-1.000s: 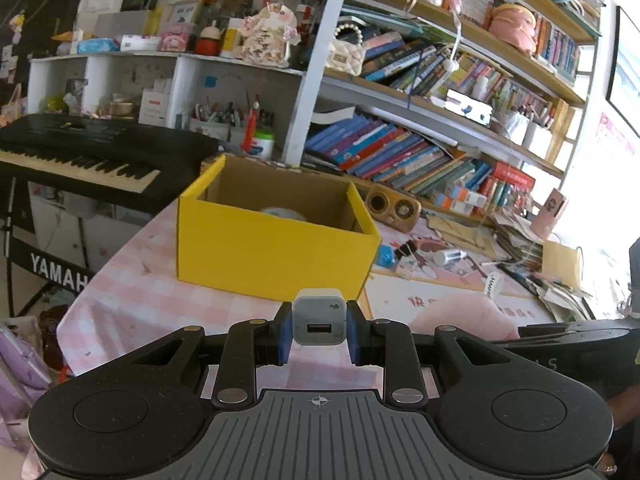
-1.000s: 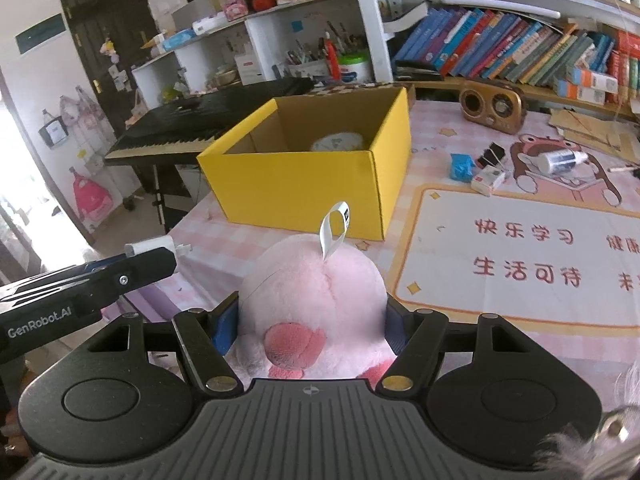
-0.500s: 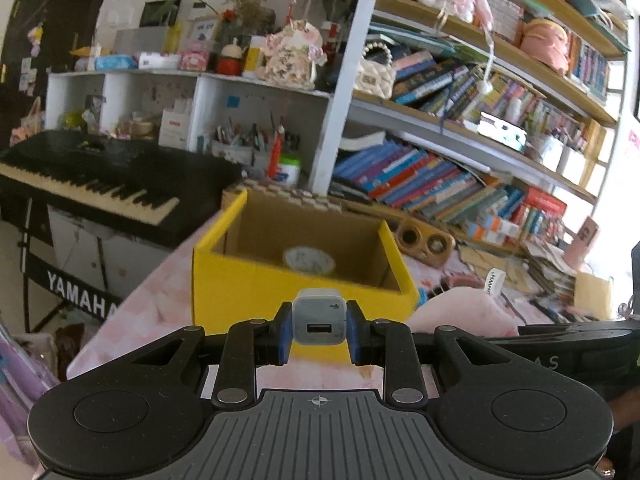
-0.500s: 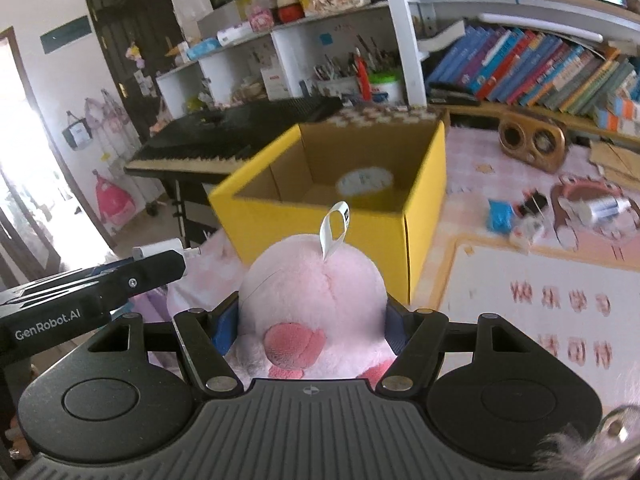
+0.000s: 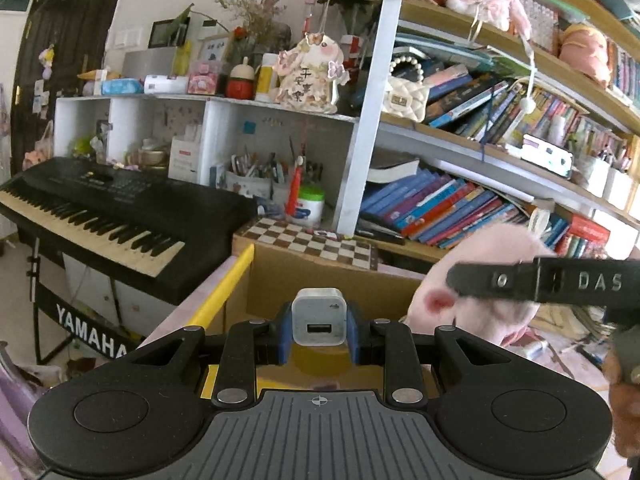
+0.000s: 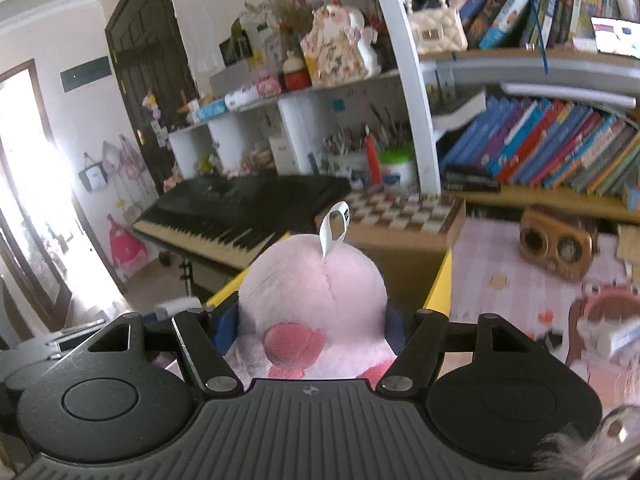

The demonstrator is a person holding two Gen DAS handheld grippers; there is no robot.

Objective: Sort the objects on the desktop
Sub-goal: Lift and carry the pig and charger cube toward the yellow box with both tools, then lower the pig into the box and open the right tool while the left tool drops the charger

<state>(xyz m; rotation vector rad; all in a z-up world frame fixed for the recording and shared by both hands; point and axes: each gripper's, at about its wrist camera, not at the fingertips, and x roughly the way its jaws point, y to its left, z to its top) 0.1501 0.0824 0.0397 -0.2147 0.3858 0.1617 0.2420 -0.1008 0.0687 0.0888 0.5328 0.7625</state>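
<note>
Bookshelves and a keyboard [image 5: 108, 216] back the desk [image 6: 496, 264]. Our left gripper [image 5: 319, 330] jaws clamp a white charger [image 5: 319, 316]; our right gripper [image 6: 310, 334] jaws squeeze a pink plush [image 6: 312, 292]. The yellow box [image 5: 224, 292] sits just ahead, below both. Releasing early could bounce either off its rim.

Black ribbed claw [image 5: 319, 330] body, blue pads, silver screws
</note>
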